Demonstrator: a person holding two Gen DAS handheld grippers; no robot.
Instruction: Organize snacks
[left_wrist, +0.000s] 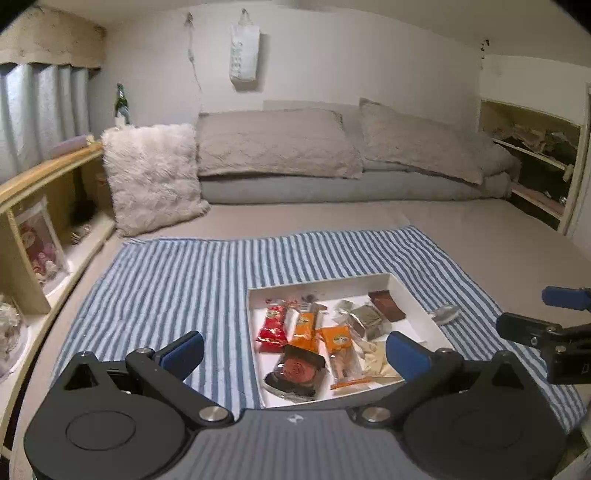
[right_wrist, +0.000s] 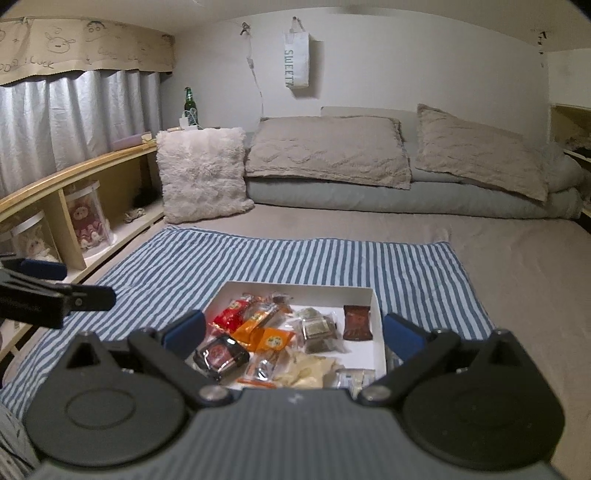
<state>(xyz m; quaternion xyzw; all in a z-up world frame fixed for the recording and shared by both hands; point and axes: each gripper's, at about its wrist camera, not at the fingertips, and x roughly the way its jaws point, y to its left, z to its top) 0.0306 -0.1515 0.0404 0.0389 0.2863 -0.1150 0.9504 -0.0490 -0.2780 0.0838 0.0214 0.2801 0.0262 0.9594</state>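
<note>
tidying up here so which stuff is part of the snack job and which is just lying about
Belongs to the job:
shallow white cardboard box
red foil snack packet
orange snack packets
round dark-wrapped cake
brown wrapped bar
silver wrapper outside the box

Just lying about:
fluffy white cushion
green glass bottle
hanging white paper bag

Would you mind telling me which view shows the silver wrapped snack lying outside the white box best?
The left wrist view: the silver snack lies in plain sight on the striped cloth, right of the white box. In the right wrist view it isn't visible.
</note>
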